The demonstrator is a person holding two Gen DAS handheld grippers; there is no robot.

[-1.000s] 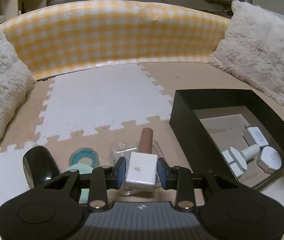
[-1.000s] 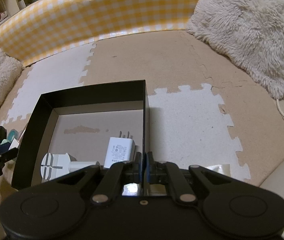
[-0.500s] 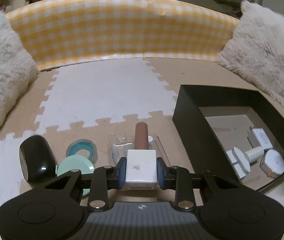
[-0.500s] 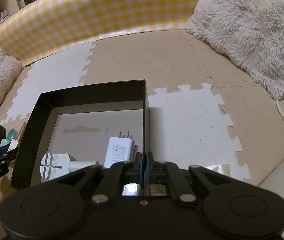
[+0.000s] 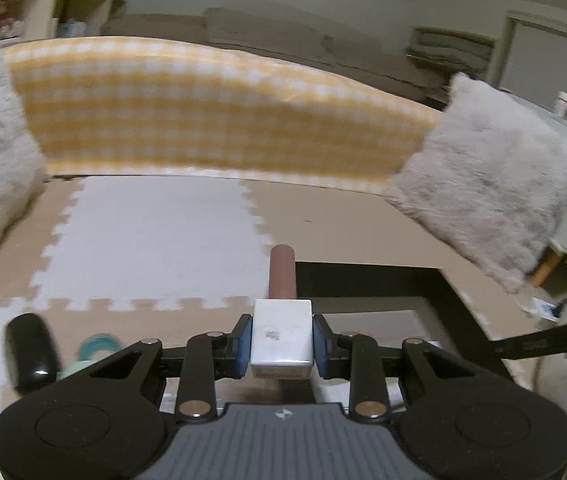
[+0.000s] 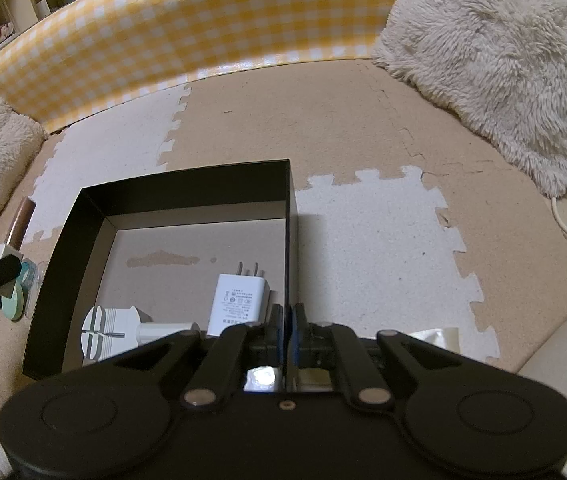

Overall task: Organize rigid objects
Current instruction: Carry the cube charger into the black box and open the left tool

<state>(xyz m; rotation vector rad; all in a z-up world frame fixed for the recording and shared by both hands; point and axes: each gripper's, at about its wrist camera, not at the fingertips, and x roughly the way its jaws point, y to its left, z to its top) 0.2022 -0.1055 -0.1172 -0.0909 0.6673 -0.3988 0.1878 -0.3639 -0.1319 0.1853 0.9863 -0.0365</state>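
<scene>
The left claw pinches a small white block by its two flat sides, with a brown tube sticking forward from it. Whether block and tube are one piece I cannot tell. It hangs in the air at the box's left edge, not yet over the opening. It looks light and stiff; the smooth plastic might slip, so those flat faces seem the best place to hold it.

The right claw is pressed together on the thin right wall of the black box, apparently steadying it. That card wall looks light and a little bendy, so a grip low on the wall would hold it better.

Inside the box lie a white charger with prongs pointing away and a round white plug beside it.

On the floor mat left of the box sit a black mouse and a teal ring, still to be sorted.

Beyond are a yellow checked bolster and shaggy cushions.
</scene>
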